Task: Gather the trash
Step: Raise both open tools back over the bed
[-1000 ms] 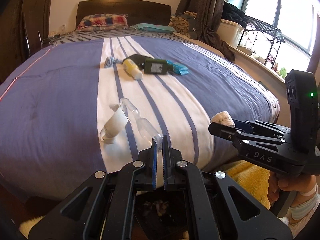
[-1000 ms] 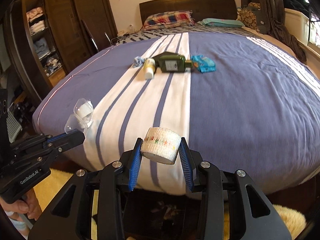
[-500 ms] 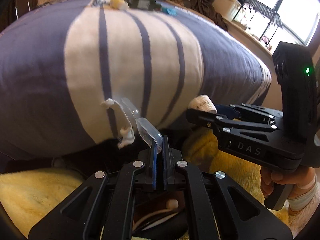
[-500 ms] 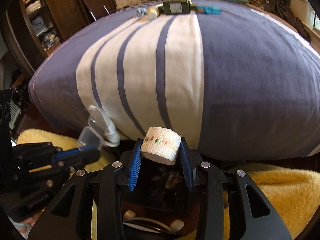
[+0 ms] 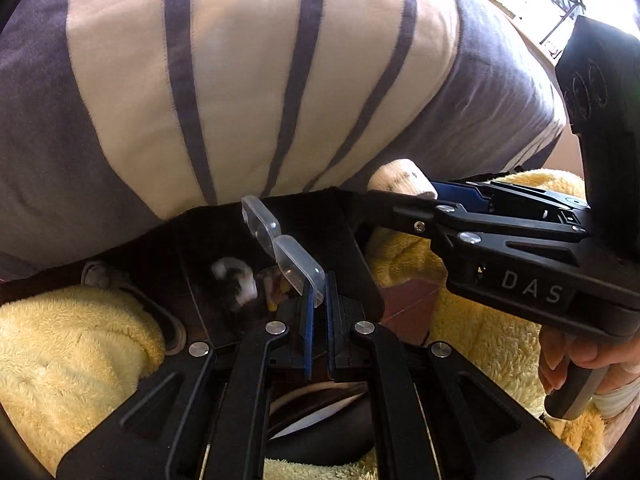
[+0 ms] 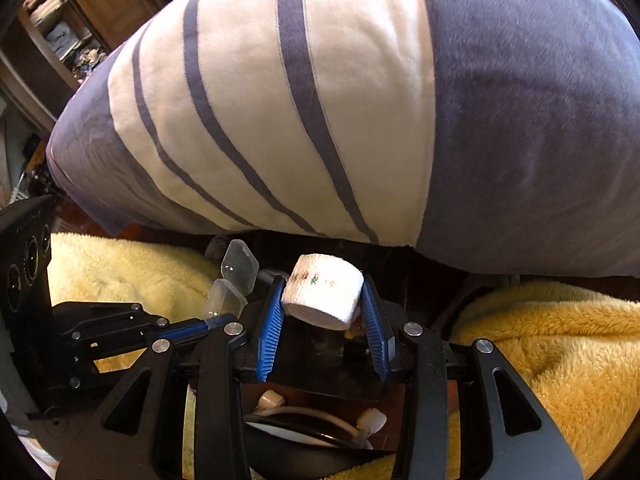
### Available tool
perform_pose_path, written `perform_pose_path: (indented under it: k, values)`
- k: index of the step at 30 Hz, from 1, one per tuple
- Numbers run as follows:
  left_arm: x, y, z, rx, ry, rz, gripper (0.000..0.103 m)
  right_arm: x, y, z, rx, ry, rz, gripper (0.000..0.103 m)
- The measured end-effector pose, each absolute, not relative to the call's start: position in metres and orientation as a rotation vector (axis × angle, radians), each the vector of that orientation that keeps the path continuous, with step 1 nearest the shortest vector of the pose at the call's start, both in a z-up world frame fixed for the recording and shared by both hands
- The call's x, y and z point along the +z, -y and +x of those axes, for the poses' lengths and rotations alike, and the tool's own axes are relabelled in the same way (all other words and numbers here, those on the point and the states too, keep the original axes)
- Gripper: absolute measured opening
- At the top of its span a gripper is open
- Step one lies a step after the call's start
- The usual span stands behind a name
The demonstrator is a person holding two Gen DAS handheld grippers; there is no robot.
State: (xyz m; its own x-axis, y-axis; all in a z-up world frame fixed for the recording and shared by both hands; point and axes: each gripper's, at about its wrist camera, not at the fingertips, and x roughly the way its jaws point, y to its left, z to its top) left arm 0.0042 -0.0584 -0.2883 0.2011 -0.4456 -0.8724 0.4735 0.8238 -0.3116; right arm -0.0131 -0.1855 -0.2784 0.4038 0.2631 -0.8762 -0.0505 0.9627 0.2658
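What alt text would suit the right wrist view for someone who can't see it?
The right gripper clamps a white tape roll above a dark bin at the foot of a striped bed. At left, the left gripper holds a clear plastic case; a yellow rug lies below.

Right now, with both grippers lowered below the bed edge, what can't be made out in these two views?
- The dark bin: the left wrist view shows only blurred white and yellow bits inside it.
- White bandage roll: its far end faces away in the right wrist view, and in the left wrist view the right gripper covers most of it.
- Clear hinged plastic case: its contents are unreadable.
- Bed top: out of frame.
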Motion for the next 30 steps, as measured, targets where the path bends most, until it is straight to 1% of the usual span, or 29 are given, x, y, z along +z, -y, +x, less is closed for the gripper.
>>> perform_pose_path:
  k: [2,3,4,7,9,10,11,13,14,15,16,17,20,23,26,30]
  values:
    - [-0.29,0.054,0.005,-0.626,-1.216,0.025,0.018,-0.279,0.187,-0.012,0.196,-1.141,0.216,0.047]
    - [-0.291,0.052,0.006,-0.617,-1.218,0.021,0.022,-0.279,0.188,-0.012,0.194,-1.14,0.222,0.049]
    - [-0.292,0.052,0.007,-0.61,-1.219,0.02,0.027,-0.279,0.189,-0.011,0.19,-1.139,0.225,0.057]
    - [-0.292,0.047,0.007,-0.583,-1.216,0.024,0.031,-0.277,0.197,-0.01,0.179,-1.129,0.239,0.059]
    - [-0.287,0.045,0.005,-0.557,-1.2,0.04,0.041,-0.274,0.202,-0.01,0.165,-1.119,0.249,0.064]
    - [-0.283,0.043,0.006,-0.536,-1.183,0.053,0.05,-0.271,0.207,-0.008,0.158,-1.114,0.25,0.068]
    - [-0.279,0.04,0.006,-0.515,-1.167,0.064,0.063,-0.267,0.21,-0.01,0.146,-1.104,0.247,0.076]
    - [-0.269,0.034,0.007,-0.487,-1.13,0.074,0.071,-0.258,0.215,-0.011,0.118,-1.078,0.234,0.085]
    - [-0.262,0.032,0.008,-0.478,-1.111,0.08,0.076,-0.252,0.218,-0.011,0.107,-1.062,0.226,0.088]
    - [-0.256,0.031,0.008,-0.47,-1.095,0.084,0.08,-0.246,0.22,-0.011,0.102,-1.043,0.221,0.089]
    - [-0.249,0.028,0.009,-0.459,-1.071,0.09,0.086,-0.24,0.221,-0.009,0.1,-1.031,0.22,0.09]
    - [-0.241,0.026,0.01,-0.45,-1.051,0.094,0.091,-0.234,0.223,-0.009,0.095,-1.015,0.218,0.091]
    - [-0.217,0.02,0.015,-0.439,-0.999,0.088,0.095,-0.213,0.226,-0.009,0.084,-0.964,0.206,0.092]
    - [-0.194,0.013,0.021,-0.424,-0.944,0.079,0.095,-0.191,0.232,-0.009,0.072,-0.904,0.197,0.095]
    - [-0.173,0.006,0.031,-0.404,-0.898,0.074,0.095,-0.169,0.238,0.003,0.053,-0.849,0.19,0.096]
    - [-0.153,0.007,0.052,-0.384,-0.858,0.082,0.095,-0.154,0.245,0.024,0.025,-0.811,0.179,0.096]
